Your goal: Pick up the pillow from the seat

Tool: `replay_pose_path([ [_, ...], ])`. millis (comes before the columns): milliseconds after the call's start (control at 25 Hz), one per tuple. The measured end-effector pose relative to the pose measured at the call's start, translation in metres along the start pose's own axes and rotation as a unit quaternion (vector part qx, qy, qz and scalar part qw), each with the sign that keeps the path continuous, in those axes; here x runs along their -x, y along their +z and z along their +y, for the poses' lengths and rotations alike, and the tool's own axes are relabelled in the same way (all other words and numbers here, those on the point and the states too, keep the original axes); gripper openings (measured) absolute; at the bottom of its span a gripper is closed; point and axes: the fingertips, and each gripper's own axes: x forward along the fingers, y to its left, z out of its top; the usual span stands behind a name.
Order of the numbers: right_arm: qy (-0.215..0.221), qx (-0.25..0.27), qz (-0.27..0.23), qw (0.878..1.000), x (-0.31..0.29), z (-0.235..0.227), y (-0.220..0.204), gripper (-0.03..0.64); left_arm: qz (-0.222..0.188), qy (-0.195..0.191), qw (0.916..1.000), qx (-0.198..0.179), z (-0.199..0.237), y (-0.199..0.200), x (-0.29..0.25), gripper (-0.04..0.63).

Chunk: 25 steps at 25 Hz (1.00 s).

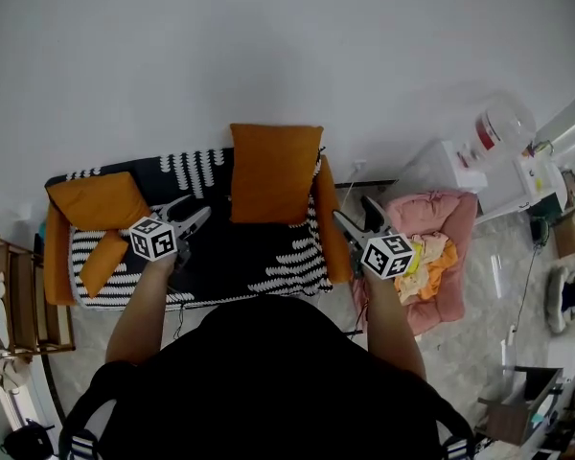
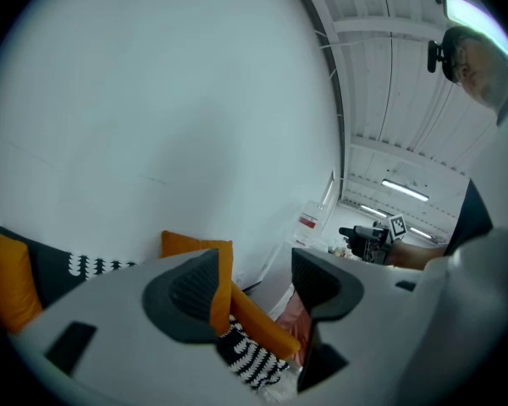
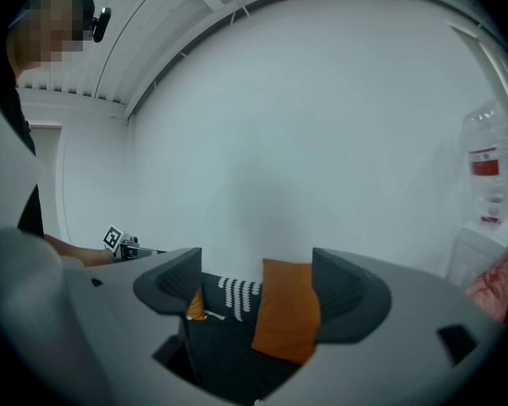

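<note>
Head view shows the pillow (image 1: 275, 172), a plain orange rectangle with crisp corners and a smooth cover. It stands on its lower edge at the back of the seat (image 1: 240, 252) and leans against the white wall (image 1: 268, 46). It sits toward the seat's right end, just beside the orange armrest (image 1: 333, 228). Its broad face is turned out toward the person. In the right gripper view the pillow (image 3: 286, 309) reads taller than wide, so its long axis runs up the wall, close to upright with a slight lean. The seat has a black cover with white zigzag bands. Two more orange cushions, a larger one (image 1: 96, 199) and a smaller one (image 1: 103, 262), lie at its left end, well apart from the pillow. The left claw (image 1: 194, 214) hovers over the seat's left half; in its own view the left claw (image 2: 254, 282) has its jaws a narrow gap apart, nothing between them. The right claw (image 1: 353, 209) hangs near the armrest. In its own view the right claw (image 3: 258, 286) is spread wide, framing the pillow without touching it.
</note>
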Motion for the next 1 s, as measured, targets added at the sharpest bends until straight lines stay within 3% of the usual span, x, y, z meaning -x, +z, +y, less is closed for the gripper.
replay_pose_path([
  [1000,-0.001,-0.022,0.018,1.000,-0.021,-0.003,-0.020,0.405,0.023,0.000,0.9997,0.008,0.018,-0.018,0.007,0.281],
])
